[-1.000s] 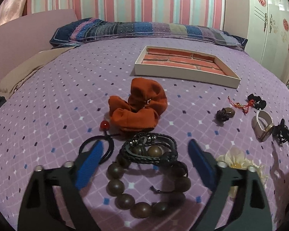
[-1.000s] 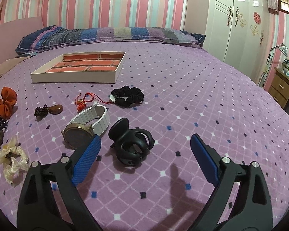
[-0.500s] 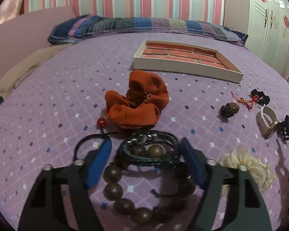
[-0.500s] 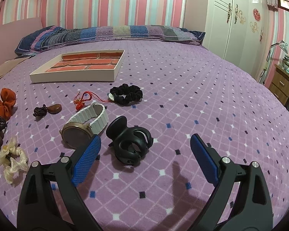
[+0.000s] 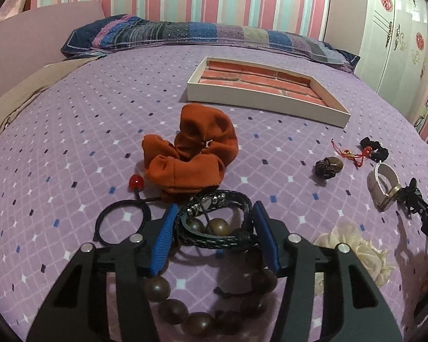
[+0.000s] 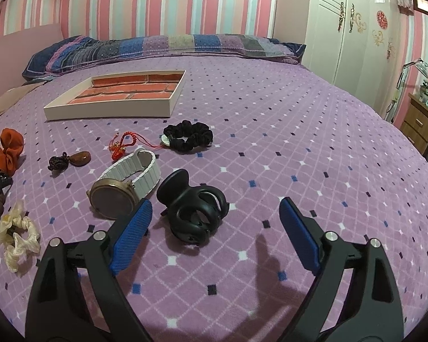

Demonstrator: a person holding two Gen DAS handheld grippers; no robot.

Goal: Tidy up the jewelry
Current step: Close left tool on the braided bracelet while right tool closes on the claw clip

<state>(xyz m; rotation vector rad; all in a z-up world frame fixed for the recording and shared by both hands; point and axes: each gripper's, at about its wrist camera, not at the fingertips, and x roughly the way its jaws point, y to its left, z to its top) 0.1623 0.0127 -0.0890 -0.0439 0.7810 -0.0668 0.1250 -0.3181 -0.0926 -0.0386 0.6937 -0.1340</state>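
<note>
- Judging from how things lie, the sorting has barely begun: the white tray (image 6: 168,105) with its brick-pattern floor sits at the far side of the purple bedspread (image 6: 299,148), and no jewelry shows inside it.
- At the near left, the left gripper (image 5: 214,236) has its blue pads pressed against both sides of the black braided bracelet (image 5: 214,216), which lies on top of the wooden bead bracelet (image 5: 185,310); I read this as a grip just made, with the bracelet not yet lifted (it seems to rest on the beads).
- Beside it lie a black hair tie (image 5: 122,222) with a red bead and, just beyond, the orange scrunchie (image 5: 191,156).
- Toward the middle wait a cream scrunchie (image 6: 14,236), a brown pendant (image 6: 70,159) and a red cord charm (image 6: 122,145).
- Further right sit the white-strap watch (image 6: 122,188), the black scrunchie (image 6: 191,136) and the black claw clip (image 6: 194,213).
- The right gripper (image 6: 214,236) hovers with its jaws spread wide and empty, the claw clip lying between them.
- All 10 pieces remain outside the tray.
</note>
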